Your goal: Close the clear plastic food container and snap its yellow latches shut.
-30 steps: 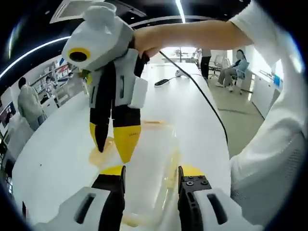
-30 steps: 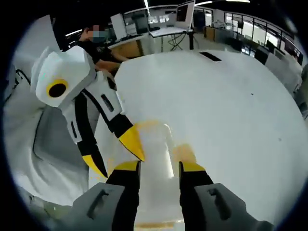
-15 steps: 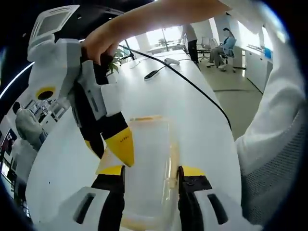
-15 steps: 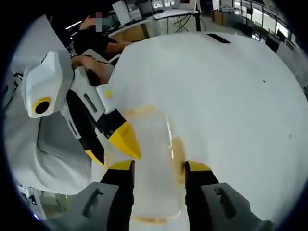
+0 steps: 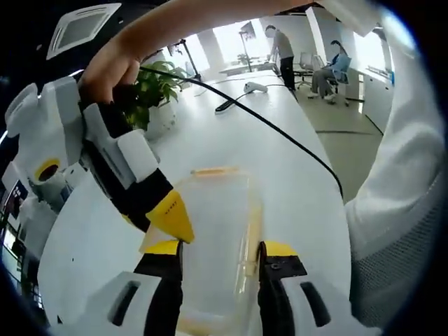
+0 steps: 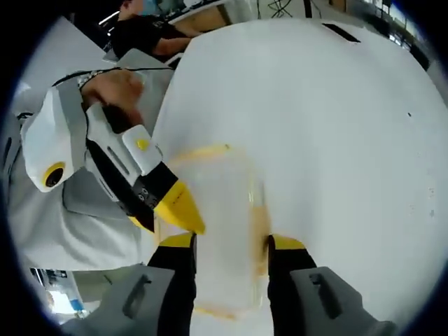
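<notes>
Both grippers have dropped lower: left gripper (image 5: 215, 246) and right gripper (image 6: 231, 241) straddle, wide-jawed, the clear plastic food container with yellow latches (image 5: 213, 245) mid-desk, lid seemingly down.

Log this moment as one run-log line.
stage: closing | container: on table, between both tools' jaws | left tool: open | right tool: open | latches: state unclear

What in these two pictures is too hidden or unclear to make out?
- Left gripper view: the near end of the clear container drops below the picture's bottom edge, between the left hand-held gripper's jaws.
- Both views: whether the yellow latches are snapped shut; the plastic is see-through and blurred.
- Right gripper view: the container's left edge, covered by the left gripper's yellow tip.
- Left gripper view: the right hand-held gripper's second tip, behind the nearer one.
</notes>
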`<action>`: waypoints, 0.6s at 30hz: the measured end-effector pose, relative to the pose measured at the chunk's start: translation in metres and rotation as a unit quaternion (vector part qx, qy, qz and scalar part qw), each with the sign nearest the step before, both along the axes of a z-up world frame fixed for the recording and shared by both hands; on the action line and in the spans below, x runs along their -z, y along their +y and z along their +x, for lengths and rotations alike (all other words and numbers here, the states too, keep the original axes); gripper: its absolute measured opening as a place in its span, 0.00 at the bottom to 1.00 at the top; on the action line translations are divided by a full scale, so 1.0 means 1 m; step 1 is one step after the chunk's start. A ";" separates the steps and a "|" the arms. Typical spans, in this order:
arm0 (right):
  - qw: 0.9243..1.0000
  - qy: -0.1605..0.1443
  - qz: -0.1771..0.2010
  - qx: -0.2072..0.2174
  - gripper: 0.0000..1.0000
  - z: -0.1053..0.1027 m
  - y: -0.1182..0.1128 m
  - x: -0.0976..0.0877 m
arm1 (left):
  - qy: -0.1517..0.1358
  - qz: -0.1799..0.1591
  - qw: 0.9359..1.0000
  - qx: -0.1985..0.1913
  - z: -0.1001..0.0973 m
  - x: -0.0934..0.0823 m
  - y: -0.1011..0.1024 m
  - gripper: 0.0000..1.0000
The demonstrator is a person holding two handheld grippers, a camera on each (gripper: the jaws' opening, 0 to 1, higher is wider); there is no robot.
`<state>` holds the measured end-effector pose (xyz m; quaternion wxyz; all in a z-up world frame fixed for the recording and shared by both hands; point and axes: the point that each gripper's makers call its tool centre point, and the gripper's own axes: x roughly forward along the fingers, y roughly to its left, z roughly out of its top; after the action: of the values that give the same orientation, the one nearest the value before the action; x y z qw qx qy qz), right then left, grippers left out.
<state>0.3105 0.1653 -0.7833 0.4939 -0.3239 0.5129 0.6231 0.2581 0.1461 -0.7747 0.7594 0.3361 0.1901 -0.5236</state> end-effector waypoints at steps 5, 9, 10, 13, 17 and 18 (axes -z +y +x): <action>1.000 0.003 0.001 0.001 0.34 -0.002 -0.002 0.000 | -0.004 0.008 1.000 -0.006 -0.001 0.001 0.000 0.34; 1.000 0.004 0.007 0.002 0.33 -0.003 -0.004 0.001 | -0.055 0.036 0.998 0.013 -0.001 0.002 0.002 0.31; 1.000 0.004 0.007 0.004 0.33 -0.004 -0.003 0.001 | -0.045 0.032 0.998 0.009 0.000 0.000 0.003 0.31; 1.000 0.002 0.005 0.001 0.32 -0.003 -0.003 0.001 | -0.042 0.030 0.999 0.010 0.000 0.001 0.003 0.32; 1.000 -0.003 -0.001 -0.008 0.31 -0.006 -0.002 0.001 | -0.043 0.032 0.999 0.010 0.001 0.002 0.002 0.32; 1.000 -0.003 -0.002 -0.009 0.31 -0.006 -0.002 0.002 | -0.044 0.033 0.998 0.011 0.001 0.002 0.003 0.32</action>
<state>0.3047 0.1635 -0.7851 0.4889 -0.3313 0.5096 0.6257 0.2591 0.1490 -0.7769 0.7496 0.3857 0.1696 -0.5105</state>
